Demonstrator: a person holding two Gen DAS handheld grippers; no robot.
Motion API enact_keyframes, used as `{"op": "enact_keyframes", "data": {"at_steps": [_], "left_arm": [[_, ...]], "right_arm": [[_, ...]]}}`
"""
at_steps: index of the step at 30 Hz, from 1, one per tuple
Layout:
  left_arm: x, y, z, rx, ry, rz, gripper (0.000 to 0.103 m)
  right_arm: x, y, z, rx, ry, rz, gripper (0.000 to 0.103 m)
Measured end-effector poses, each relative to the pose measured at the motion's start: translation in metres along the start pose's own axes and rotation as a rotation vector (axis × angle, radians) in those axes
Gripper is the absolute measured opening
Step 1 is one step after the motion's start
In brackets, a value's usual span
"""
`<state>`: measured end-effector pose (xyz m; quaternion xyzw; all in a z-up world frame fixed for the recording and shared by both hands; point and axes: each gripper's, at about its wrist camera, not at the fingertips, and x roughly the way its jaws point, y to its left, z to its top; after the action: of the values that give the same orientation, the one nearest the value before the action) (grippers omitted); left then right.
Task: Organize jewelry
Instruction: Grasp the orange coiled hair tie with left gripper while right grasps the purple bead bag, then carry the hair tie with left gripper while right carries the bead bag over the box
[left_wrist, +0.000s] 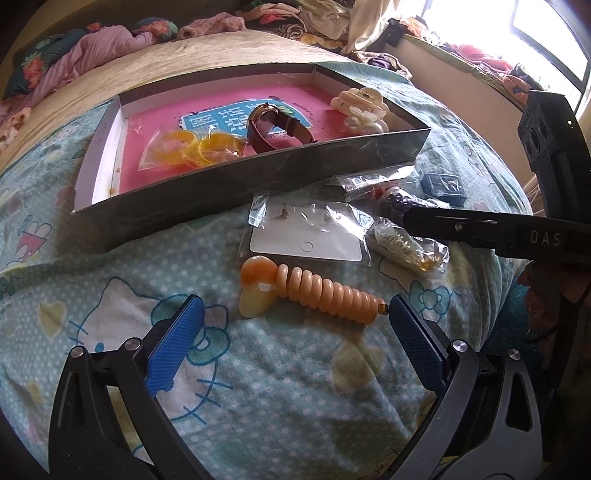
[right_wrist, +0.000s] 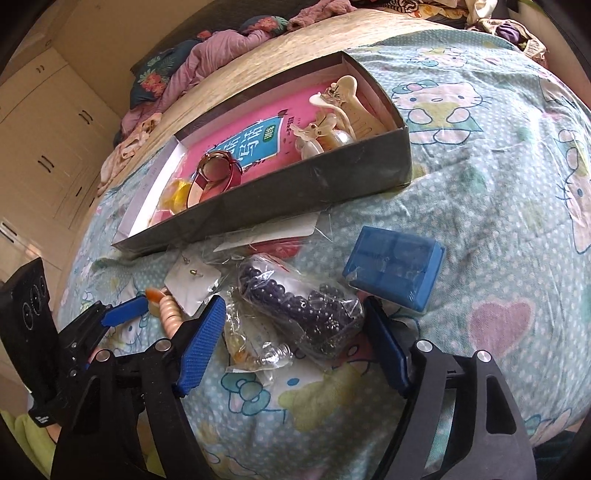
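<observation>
A dark open box (left_wrist: 236, 181) (right_wrist: 295, 192) lies on the bed with a pink book, bagged yellow bangles (left_wrist: 192, 146), a watch (left_wrist: 273, 127) (right_wrist: 218, 173) and cream hair clips (left_wrist: 360, 107) (right_wrist: 340, 110) inside. My left gripper (left_wrist: 293, 314) is open around an orange beaded bracelet (left_wrist: 317, 291) on the sheet. My right gripper (right_wrist: 295, 325) is open around a bag of dark beads (right_wrist: 299, 302). An earring card in plastic (left_wrist: 306, 232) (right_wrist: 192, 280), a small bag with a spring-like piece (left_wrist: 406, 247) (right_wrist: 258, 347) and a blue box (left_wrist: 443, 188) (right_wrist: 395, 273) lie nearby.
The Hello Kitty bedsheet (left_wrist: 258, 387) (right_wrist: 498, 147) covers the near bed. Piled clothes (left_wrist: 110, 44) lie at the far side. White wardrobes (right_wrist: 40, 140) stand to the left and a bright window (left_wrist: 517, 29) to the right.
</observation>
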<state>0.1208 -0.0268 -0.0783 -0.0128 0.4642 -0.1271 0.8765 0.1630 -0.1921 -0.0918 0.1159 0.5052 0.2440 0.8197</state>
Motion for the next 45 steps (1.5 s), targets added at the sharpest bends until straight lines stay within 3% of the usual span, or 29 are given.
{"op": "enact_keyframes", "data": {"at_steps": [9,16,17,19,21,33,45], "left_arm": [[0.012,-0.005,0.009,0.03,-0.014,0.003,0.093],[0.016,-0.006,0.009,0.05,-0.04,0.003,0.093],[0.015,-0.006,0.009,0.051,-0.04,0.004,0.089],[0.013,-0.008,0.009,0.058,-0.048,0.014,0.067],[0.011,-0.005,0.01,0.05,-0.04,0.001,0.065],[-0.033,0.0,0.003,0.025,-0.075,-0.042,0.064],[-0.063,0.019,0.007,-0.012,-0.12,-0.018,0.064]], "right_arm": [[0.003,0.004,0.003,-0.03,-0.015,0.039,0.058],[-0.021,0.007,-0.005,-0.054,-0.067,0.074,0.057],[-0.025,0.006,-0.007,-0.054,-0.075,0.071,0.057],[-0.032,0.005,-0.008,-0.059,-0.09,0.071,0.057],[-0.04,0.006,-0.009,-0.066,-0.105,0.067,0.057],[-0.069,0.018,-0.007,-0.113,-0.181,0.08,0.057],[-0.078,0.034,-0.004,-0.147,-0.21,0.084,0.057]]}}
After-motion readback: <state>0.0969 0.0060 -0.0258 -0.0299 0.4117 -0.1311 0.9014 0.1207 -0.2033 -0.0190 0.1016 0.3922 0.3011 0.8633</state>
